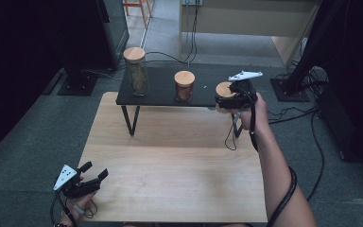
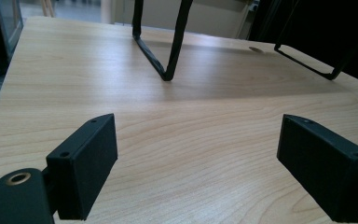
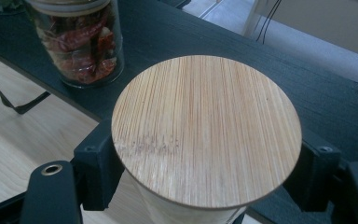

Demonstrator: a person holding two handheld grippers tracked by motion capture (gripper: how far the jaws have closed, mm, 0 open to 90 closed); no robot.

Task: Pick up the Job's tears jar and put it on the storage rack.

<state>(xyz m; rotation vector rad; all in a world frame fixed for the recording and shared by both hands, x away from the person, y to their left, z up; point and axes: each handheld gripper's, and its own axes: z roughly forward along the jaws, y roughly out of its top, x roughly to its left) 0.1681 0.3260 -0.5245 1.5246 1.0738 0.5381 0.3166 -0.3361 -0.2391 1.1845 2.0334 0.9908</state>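
Wooden-lidded jar (image 3: 206,130) pinched between right gripper (image 3: 205,172) jaws; left gripper (image 2: 198,168) jaws spread, empty.

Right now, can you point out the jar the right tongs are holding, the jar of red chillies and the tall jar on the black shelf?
held jar (image 3: 206,130), right gripper view, middle of its wooden lid.
chilli jar (image 3: 81,44), right gripper view, glass side.
tall jar (image 1: 136,75), high view, glass side.
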